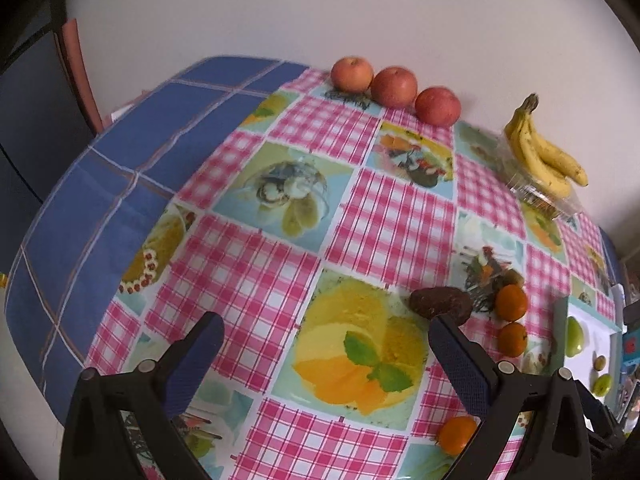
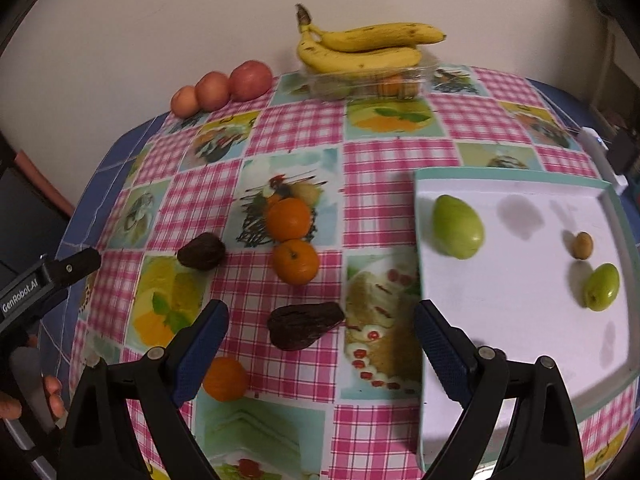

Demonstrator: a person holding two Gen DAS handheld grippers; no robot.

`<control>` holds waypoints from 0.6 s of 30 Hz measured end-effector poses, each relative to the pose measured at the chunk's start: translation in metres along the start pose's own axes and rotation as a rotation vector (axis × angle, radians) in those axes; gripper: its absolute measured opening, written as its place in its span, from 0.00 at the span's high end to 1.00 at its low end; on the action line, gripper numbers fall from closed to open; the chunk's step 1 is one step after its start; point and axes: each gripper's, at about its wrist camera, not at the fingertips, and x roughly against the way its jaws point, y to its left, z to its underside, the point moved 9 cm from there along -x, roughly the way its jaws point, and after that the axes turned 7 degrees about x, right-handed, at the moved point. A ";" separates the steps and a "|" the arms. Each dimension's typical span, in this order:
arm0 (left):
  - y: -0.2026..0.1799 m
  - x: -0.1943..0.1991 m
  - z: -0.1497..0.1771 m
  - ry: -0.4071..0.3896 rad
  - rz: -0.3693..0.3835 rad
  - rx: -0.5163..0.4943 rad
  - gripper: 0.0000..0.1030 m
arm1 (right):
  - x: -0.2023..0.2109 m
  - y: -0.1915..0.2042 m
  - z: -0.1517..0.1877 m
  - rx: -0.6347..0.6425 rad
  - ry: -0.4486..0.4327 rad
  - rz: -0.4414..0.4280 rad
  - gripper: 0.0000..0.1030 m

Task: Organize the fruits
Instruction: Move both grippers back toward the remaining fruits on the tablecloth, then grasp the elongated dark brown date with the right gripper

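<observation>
Both the left gripper [image 1: 324,340] and right gripper [image 2: 320,328] hung empty, jaws wide apart. Oranges [image 2: 289,219] and dark fruits [image 2: 304,326] lay on the surface [image 2: 380,152]; green fruits [image 2: 457,226] sat in the tray [image 2: 520,178].

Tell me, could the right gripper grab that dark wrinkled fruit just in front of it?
Probably yes. The right gripper is open, and the dark fruit lies alone on the cloth between its fingers, nothing covering it. The nearest orange sits off to the side.

Fruit laid out around a tray [image 2: 516,300]

Three apples [image 2: 218,88] far left of it; bananas [image 2: 360,46] behind; oranges [image 2: 290,240] just left.
</observation>
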 end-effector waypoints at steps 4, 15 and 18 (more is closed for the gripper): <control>0.002 -0.017 0.009 0.054 -0.003 0.014 0.00 | -0.011 0.001 0.004 0.011 0.022 -0.012 0.09; -0.001 -0.045 0.026 0.145 -0.020 0.005 0.00 | -0.039 -0.002 0.017 -0.009 0.104 -0.034 0.16; 0.000 -0.045 0.026 0.145 -0.020 0.005 0.00 | -0.045 -0.002 0.018 0.005 0.110 -0.025 0.17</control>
